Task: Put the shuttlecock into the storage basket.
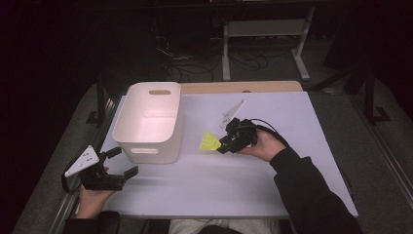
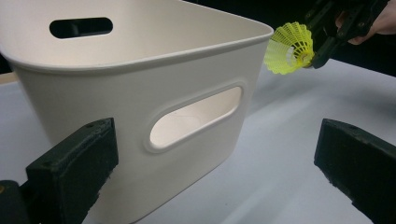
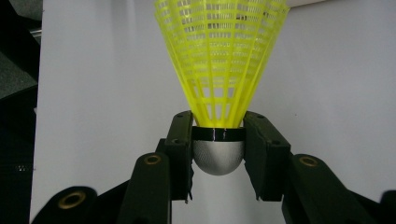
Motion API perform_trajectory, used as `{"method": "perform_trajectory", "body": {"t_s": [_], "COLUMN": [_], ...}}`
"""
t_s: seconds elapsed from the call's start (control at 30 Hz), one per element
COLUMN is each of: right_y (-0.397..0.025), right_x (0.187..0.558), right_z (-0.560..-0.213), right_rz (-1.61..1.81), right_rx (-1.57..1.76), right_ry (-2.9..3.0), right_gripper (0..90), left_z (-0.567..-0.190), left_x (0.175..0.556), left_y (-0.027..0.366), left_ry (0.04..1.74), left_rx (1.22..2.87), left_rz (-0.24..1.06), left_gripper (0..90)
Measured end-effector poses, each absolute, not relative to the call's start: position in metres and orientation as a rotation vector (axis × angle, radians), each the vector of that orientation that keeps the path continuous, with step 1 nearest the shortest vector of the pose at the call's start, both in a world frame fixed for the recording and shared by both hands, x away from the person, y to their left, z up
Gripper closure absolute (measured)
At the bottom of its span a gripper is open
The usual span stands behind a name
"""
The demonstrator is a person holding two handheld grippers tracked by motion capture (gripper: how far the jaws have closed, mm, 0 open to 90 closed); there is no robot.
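A yellow plastic shuttlecock (image 1: 210,142) with a silver rounded head (image 3: 218,156) is clamped by its head in my right gripper (image 3: 218,140), just above the white table. Its skirt (image 3: 222,51) points away from the jaws. In the left gripper view the shuttlecock (image 2: 289,48) hangs just past the right corner of a white plastic bin (image 2: 140,74). The bin (image 1: 148,122) stands at the table's left. My left gripper (image 1: 122,163) sits open near the bin's front handle slot (image 2: 196,119), holding nothing.
The white table top (image 1: 243,180) ends at a wooden strip (image 1: 241,87) at the back. Table legs and cables (image 1: 229,58) lie on the dark floor beyond. Bare table lies in front of and to the right of the bin.
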State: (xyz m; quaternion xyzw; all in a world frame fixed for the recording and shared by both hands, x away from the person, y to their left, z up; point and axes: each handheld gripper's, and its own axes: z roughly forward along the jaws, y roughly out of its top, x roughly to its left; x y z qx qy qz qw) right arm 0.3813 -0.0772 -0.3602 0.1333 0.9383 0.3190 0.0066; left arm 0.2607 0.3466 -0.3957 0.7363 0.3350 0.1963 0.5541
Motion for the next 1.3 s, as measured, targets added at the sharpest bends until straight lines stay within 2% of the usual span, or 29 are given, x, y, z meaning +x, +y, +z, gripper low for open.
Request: {"method": "perform_trajectory", "body": {"t_s": [1.3], "right_y": [-0.064], "right_x": [0.39], "right_z": [-0.31], "right_rz": [1.007], "right_rx": [0.331], "right_ry": [2.9], "right_gripper": [63.1], "left_z": [-0.396], "left_x": [0.261], "left_y": [0.347], "left_ry": [0.792], "left_rx": [1.739], "left_rz": [0.464], "left_gripper": [0.0]}}
